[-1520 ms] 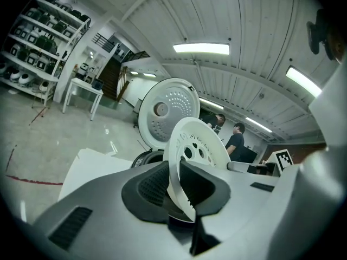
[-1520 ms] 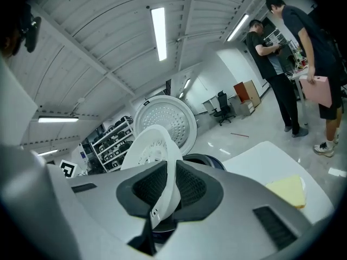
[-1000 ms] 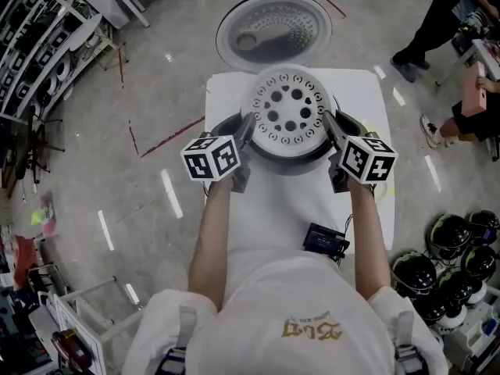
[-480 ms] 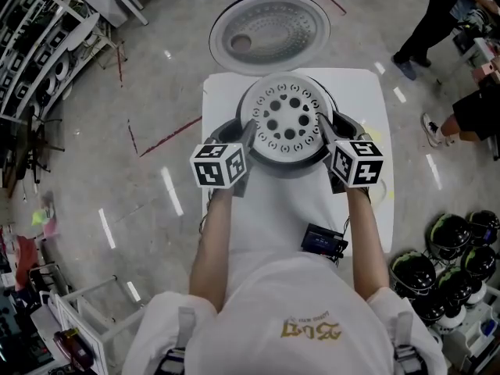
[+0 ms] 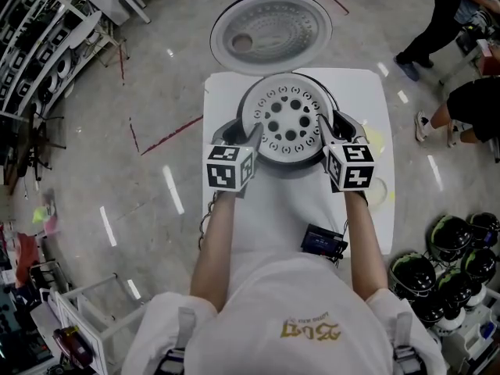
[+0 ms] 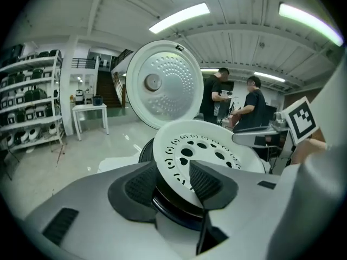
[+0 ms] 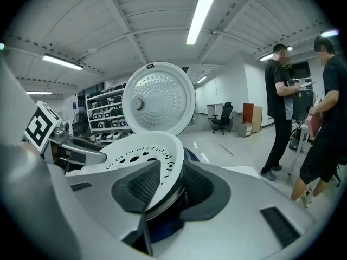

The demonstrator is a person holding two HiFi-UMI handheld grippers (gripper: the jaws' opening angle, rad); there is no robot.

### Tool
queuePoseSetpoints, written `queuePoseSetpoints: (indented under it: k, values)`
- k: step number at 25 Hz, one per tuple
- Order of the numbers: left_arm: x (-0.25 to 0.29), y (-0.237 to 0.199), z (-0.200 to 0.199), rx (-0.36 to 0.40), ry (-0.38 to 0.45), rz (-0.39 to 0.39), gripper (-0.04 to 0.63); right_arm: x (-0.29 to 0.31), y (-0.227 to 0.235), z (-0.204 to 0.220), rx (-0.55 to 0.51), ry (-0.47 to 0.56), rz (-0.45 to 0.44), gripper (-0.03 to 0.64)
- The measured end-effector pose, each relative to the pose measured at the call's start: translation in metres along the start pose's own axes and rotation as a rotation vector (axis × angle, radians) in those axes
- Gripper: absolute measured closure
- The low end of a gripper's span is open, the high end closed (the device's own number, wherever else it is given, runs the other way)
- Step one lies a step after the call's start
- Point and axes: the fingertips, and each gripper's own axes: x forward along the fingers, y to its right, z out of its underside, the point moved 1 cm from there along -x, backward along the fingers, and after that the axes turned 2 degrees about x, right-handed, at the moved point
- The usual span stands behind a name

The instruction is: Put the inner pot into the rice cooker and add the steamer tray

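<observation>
Both tools flank the steamer tray [image 5: 289, 122]: my left gripper [image 5: 253, 136] is at its left edge and my right gripper [image 5: 322, 133] at its right. Each pair of jaws has just been opening and stands apart, with the tray's rim loose between the pads and nothing gripped. The tray sits on the mouth of the rice cooker [image 5: 225, 130], on the white table [image 5: 223, 92], with the lid [image 5: 269, 28] swung open behind it.
</observation>
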Motion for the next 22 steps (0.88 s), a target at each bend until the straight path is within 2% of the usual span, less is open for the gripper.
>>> queuePoseSetpoints:
  k: [5, 6, 8, 12, 17, 22]
  values:
    - [0.002, 0.002, 0.002, 0.09, -0.021, -0.047, 0.368, 0.001, 0.0, 0.0, -0.034, -0.001, 0.014, 0.469]
    - [0.002, 0.001, 0.004, 0.117, -0.029, -0.061, 0.326, 0.001, 0.0, 0.001, -0.041, -0.005, 0.012, 0.465]
    - [0.003, -0.001, 0.007, 0.159, -0.042, -0.081, 0.304, 0.001, -0.001, 0.002, -0.045, -0.008, 0.007, 0.463]
    - [0.002, -0.001, 0.008, 0.135, -0.044, -0.071, 0.281, -0.001, 0.001, 0.004, -0.04, -0.005, 0.006, 0.462]
    - [0.0, -0.002, 0.005, 0.135, -0.025, -0.068, 0.284, -0.006, 0.003, -0.002, -0.014, 0.016, 0.021, 0.463]
    - [-0.013, 0.002, -0.004, 0.054, 0.073, -0.01, 0.285, -0.027, -0.001, -0.001, 0.041, 0.034, 0.044, 0.465]
